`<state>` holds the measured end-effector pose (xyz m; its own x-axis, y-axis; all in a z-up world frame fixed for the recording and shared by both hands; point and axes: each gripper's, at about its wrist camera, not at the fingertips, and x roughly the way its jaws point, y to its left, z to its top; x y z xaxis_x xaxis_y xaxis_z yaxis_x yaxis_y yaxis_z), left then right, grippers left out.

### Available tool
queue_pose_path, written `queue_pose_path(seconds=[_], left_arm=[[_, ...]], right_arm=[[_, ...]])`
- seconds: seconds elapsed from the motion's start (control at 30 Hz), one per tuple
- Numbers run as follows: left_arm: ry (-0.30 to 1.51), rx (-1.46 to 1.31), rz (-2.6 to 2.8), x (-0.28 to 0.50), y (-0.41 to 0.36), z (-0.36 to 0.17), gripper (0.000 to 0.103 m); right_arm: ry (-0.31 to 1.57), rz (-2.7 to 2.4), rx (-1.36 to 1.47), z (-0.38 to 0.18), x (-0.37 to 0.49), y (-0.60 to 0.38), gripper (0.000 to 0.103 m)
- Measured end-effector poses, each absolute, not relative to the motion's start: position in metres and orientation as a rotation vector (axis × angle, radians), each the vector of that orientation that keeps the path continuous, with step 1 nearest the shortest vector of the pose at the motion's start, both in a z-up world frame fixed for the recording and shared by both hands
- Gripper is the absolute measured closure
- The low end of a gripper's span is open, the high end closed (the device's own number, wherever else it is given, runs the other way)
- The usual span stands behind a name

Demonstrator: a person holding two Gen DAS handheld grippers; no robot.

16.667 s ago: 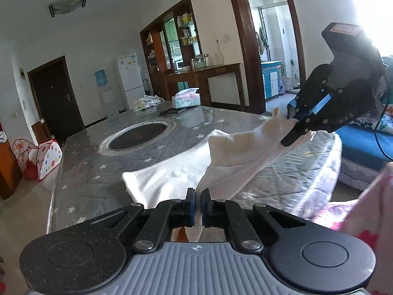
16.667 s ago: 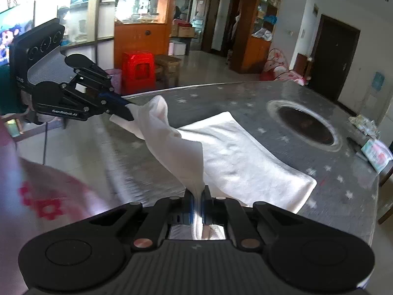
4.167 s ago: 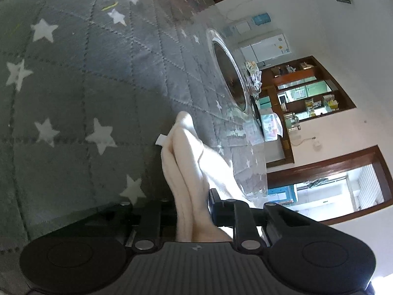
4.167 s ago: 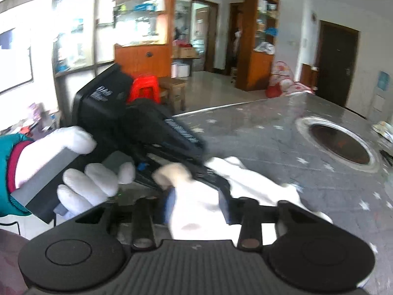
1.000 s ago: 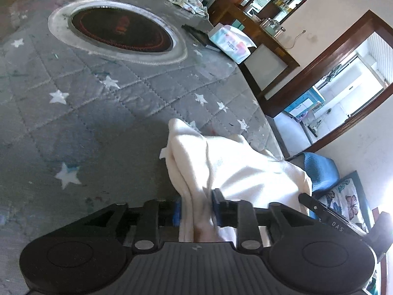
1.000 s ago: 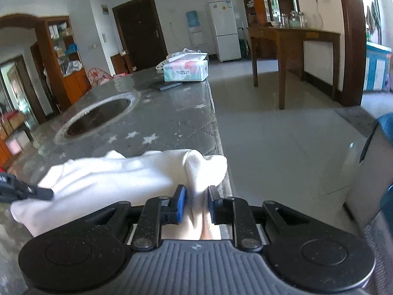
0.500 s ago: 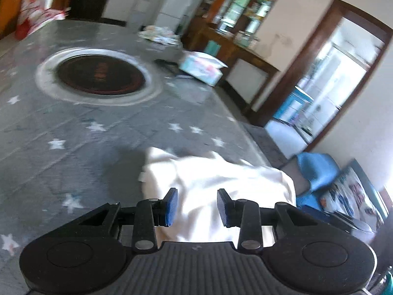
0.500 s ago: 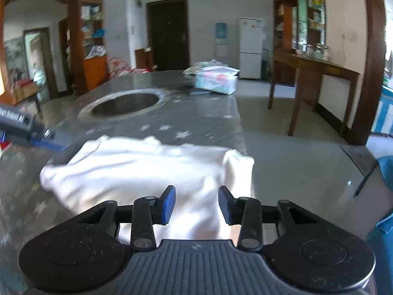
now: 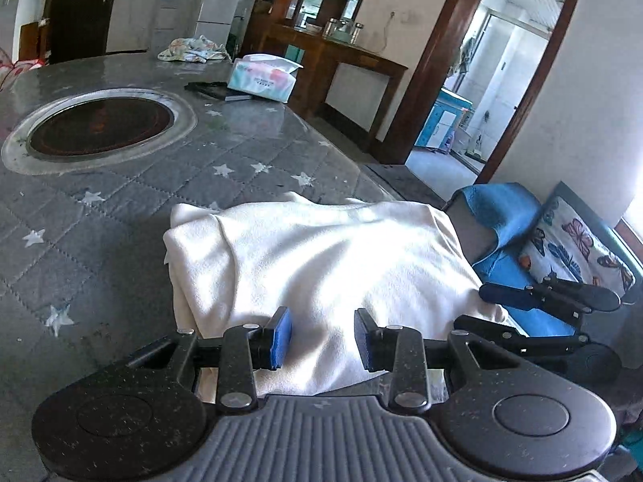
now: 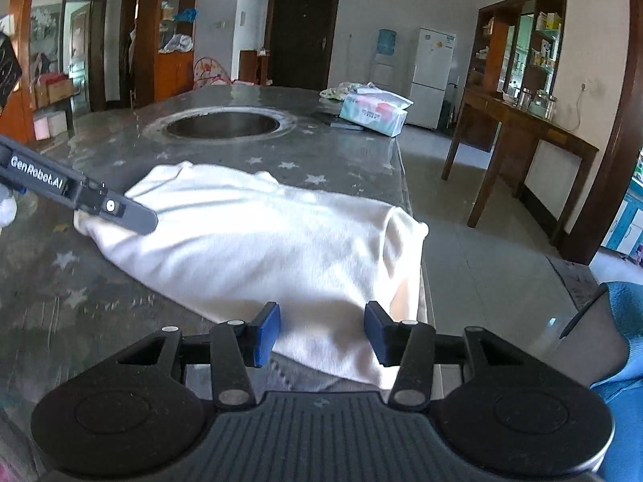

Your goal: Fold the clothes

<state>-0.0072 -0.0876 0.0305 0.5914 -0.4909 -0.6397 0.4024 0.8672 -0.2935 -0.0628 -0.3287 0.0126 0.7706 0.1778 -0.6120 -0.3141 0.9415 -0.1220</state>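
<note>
A cream-white garment (image 9: 321,253) (image 10: 249,241) lies folded in a thick bundle on the grey star-patterned table (image 9: 120,201) (image 10: 353,160), close to its right edge. My left gripper (image 9: 321,337) hovers open over the near edge of the bundle, its blue pads apart and pressing on nothing. My right gripper (image 10: 321,333) is at the bundle's near right corner. Its jaws are opening, the cloth lies below and ahead of them, and the pads are clear of it. Each gripper shows in the other's view: the right gripper (image 9: 542,301) beside the bundle's right end, the left gripper (image 10: 100,205) at its left end.
A round recessed burner (image 9: 100,126) (image 10: 223,122) sits mid-table. Beyond it are a tissue box (image 9: 263,76) (image 10: 373,114) and a crumpled patterned cloth (image 9: 191,49). The table edge drops to tiled floor on the right, where a blue sofa (image 9: 506,249) and a wooden side table (image 10: 518,128) stand.
Both grippers were shut on folds of the garment a second ago; both have let go, spread their pads and drawn back a little. Both views have rolled level. The bundle rests on the table.
</note>
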Motion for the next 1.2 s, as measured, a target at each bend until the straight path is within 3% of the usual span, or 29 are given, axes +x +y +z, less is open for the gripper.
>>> queue_pose_path(seconds=[0.43, 0.9, 1.2], left_arm=[[0.686, -0.055, -0.561, -0.021, -0.103, 0.045, 0.067], [0.753, -0.064, -0.642, -0.014, -0.123, 0.025, 0.067], [0.767, -0.079, -0.656, -0.016, -0.122, 0.02, 0.067]], right_arm=[[0.629, 0.31, -0.141, 0.034, -0.044, -0.33, 0.056], [0.661, 0.386, -0.107, 0.048, 0.021, -0.314, 0.056], [0.747, 0.398, -0.122, 0.025, 0.078, -0.283, 0.057]])
